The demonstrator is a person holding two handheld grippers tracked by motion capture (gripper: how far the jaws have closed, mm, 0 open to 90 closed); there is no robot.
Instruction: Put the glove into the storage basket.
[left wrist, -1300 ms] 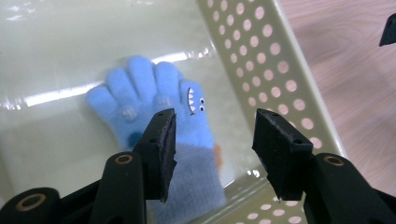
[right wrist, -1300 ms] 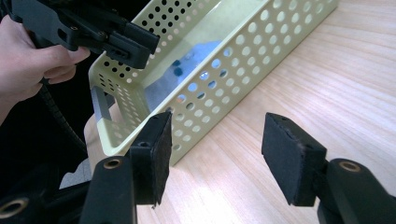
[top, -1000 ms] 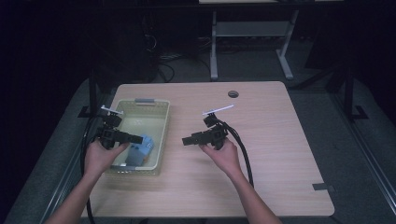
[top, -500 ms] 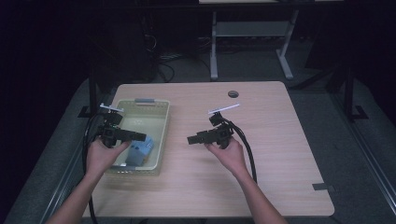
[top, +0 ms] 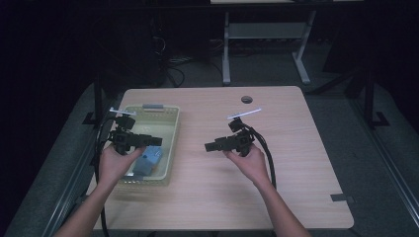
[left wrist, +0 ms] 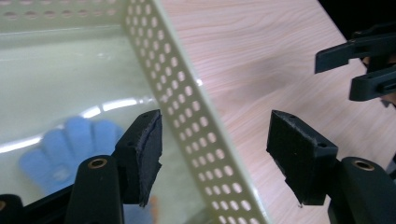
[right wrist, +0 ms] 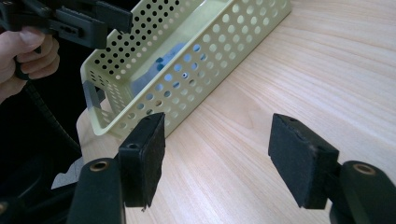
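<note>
A pale yellow perforated basket (top: 174,129) stands on the left of the wooden table (top: 296,187). A blue glove-shaped thing (top: 148,160) lies in its near end, also visible from above (left wrist: 65,144) and through the wall holes (right wrist: 161,63). My left gripper (top: 159,140) hovers over the basket's right wall (left wrist: 196,107). Its jaws have just been opening and stand open (left wrist: 215,158), holding nothing. My right gripper (top: 207,146) points left at the basket (right wrist: 210,51) from above bare table. Its jaws have been opening too and stand open (right wrist: 217,149) with nothing between them.
A small round cable hole (top: 246,99) sits near the table's far edge. A white desk frame (top: 267,39) stands on the dark floor behind. Black cables trail from both grippers toward the person. The table's right half is bare wood.
The left gripper has lifted slightly off the blue thing, which now lies loose in the basket. The right gripper has drawn a little to the right, away from the basket.
</note>
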